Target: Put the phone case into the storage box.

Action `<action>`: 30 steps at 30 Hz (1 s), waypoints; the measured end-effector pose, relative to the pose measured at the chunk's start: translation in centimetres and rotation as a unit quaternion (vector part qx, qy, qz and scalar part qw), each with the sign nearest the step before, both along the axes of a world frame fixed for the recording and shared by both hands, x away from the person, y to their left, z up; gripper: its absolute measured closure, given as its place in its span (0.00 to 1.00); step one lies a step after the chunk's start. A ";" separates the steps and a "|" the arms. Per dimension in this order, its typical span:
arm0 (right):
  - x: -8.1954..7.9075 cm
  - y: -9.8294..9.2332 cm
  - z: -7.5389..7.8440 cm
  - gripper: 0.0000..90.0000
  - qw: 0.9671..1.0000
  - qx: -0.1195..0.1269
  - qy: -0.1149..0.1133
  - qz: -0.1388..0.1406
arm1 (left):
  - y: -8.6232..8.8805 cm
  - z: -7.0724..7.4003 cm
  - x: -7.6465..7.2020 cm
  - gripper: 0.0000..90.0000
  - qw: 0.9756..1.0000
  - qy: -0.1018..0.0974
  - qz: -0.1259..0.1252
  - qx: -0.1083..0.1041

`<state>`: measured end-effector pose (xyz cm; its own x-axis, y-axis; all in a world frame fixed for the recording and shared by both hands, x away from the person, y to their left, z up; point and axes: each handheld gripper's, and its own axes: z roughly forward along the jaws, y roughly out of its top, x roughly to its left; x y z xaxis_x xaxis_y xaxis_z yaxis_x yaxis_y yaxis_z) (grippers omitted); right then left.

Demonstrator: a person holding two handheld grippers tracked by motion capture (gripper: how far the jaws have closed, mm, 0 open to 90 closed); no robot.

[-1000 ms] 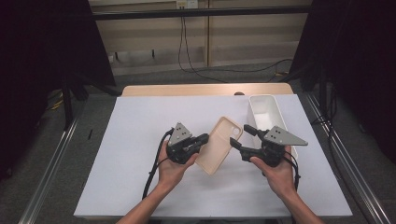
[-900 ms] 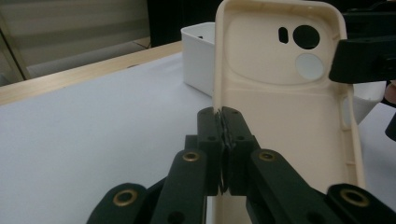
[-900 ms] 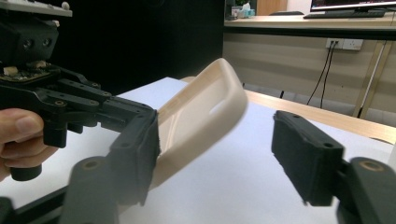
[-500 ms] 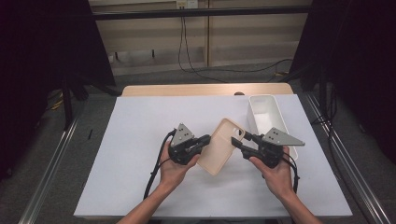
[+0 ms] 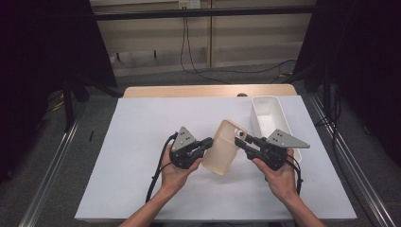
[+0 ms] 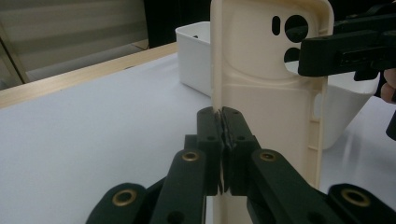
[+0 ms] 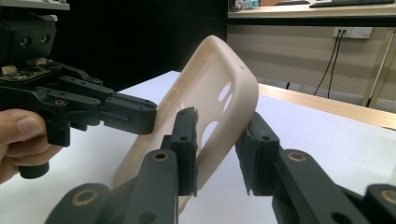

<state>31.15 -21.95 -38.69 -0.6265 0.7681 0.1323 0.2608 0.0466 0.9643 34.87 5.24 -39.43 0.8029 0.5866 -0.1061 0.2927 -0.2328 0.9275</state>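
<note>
A cream phone case [image 5: 222, 152] hangs tilted above the white table sheet between both grippers. My left gripper [image 5: 208, 143] is shut on the case's long side edge, seen up close as the case [image 6: 266, 98] stands upright in its jaws [image 6: 222, 122]. My right gripper [image 5: 239, 141] has just been closing on the corner by the camera cut-outs. In the right gripper view its pads sit on either face of the case [image 7: 187, 93], around the rim [image 7: 217, 149]. The left gripper [image 7: 135, 116] shows farther off there, held in a hand.
A white rectangular bin [image 5: 259, 124] stands at the back right of the sheet, just behind the right gripper; it also appears behind the case [image 6: 196, 51]. The white sheet [image 5: 142, 142] covers a wooden table [image 5: 208, 91]. Dark rails run along both sides.
The right gripper has moved in to the case's top corner and its jaws have closed around it. The left gripper has kept its hold and stayed still.
</note>
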 end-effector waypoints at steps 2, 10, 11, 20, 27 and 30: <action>-0.1 0.1 0.0 0.79 1.000 -0.001 -0.001 0.001 | 0.0 -0.1 0.0 0.97 1.000 -0.002 0.001 -0.001; -0.2 0.3 0.1 0.87 1.000 0.009 -0.008 0.005 | 0.0 -0.4 0.0 0.97 1.000 -0.002 0.003 0.002; -0.2 0.2 0.1 0.89 1.000 0.013 -0.009 0.007 | -0.1 -0.5 0.0 0.97 1.000 -0.003 0.002 0.001; -0.2 0.3 0.2 0.90 1.000 0.016 -0.020 0.012 | -0.3 -0.8 0.4 0.97 1.000 0.004 0.001 -0.001; -0.1 0.1 0.4 0.90 0.999 0.018 -0.026 0.013 | -0.2 -0.9 0.7 0.89 1.000 0.015 -0.014 -0.013; -0.1 -0.1 0.4 0.90 0.999 0.018 -0.028 0.013 | -0.3 -1.0 0.7 0.82 1.000 0.016 -0.019 -0.012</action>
<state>31.09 -22.07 -38.28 -0.6529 0.7472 0.1241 0.2050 0.0165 0.9786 35.55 4.91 -40.44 0.8203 0.5528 -0.1464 0.3139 -0.2213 0.9233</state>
